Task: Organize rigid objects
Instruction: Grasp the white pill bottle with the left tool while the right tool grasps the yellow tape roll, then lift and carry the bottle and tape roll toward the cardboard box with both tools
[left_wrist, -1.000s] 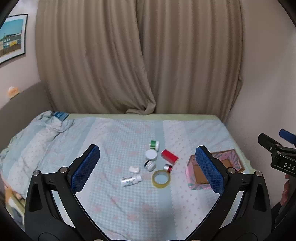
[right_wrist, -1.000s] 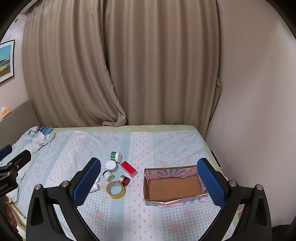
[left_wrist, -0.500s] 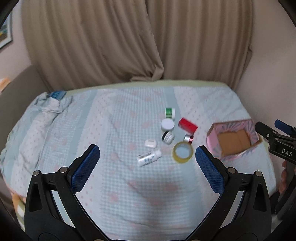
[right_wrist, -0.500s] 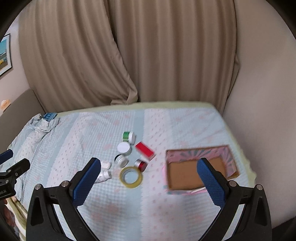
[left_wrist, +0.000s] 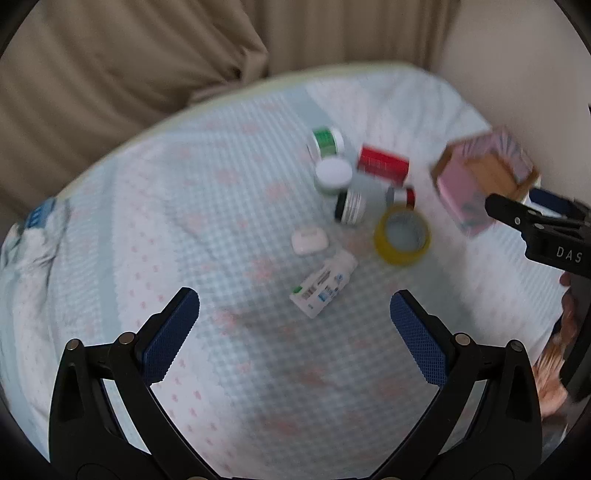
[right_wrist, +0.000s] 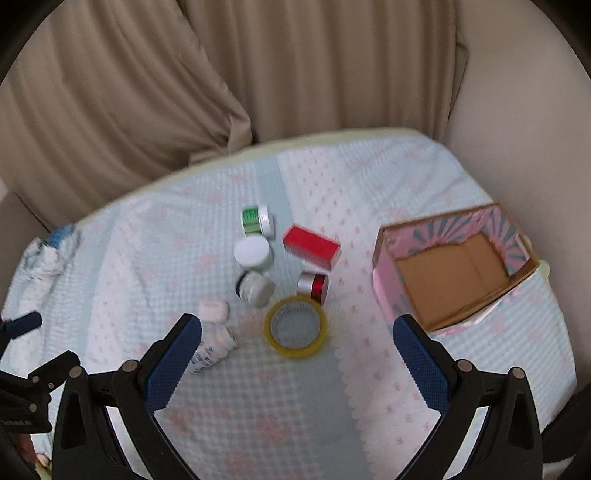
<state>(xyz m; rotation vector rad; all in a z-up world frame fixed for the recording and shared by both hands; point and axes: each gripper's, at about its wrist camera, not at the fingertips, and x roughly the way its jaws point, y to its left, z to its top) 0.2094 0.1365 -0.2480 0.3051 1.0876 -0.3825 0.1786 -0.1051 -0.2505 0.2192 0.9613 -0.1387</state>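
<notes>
Several small objects lie clustered on the bed: a yellow tape roll (left_wrist: 402, 235) (right_wrist: 295, 328), a white labelled bottle (left_wrist: 324, 283) (right_wrist: 212, 349), a white earbud case (left_wrist: 309, 240) (right_wrist: 213, 311), a red box (left_wrist: 382, 163) (right_wrist: 311, 246), a red-and-silver jar (right_wrist: 313, 286), a green jar (left_wrist: 325, 141) (right_wrist: 257, 220), a white-lidded jar (right_wrist: 252, 252) and a black-and-white jar (left_wrist: 350, 206). An open pink cardboard box (left_wrist: 484, 177) (right_wrist: 452, 271) stands to their right. My left gripper (left_wrist: 293, 320) is open above the bottle. My right gripper (right_wrist: 295, 347) is open over the tape roll.
The bed has a light blue and white patterned cover (right_wrist: 258, 406). A crumpled cloth (right_wrist: 40, 258) lies at its left edge. Beige curtains (right_wrist: 221, 74) hang behind the bed, with a wall (right_wrist: 524, 110) at the right.
Both grippers have dropped and tilted down toward the bed. The objects now look larger and closer. Both stay open and empty.
</notes>
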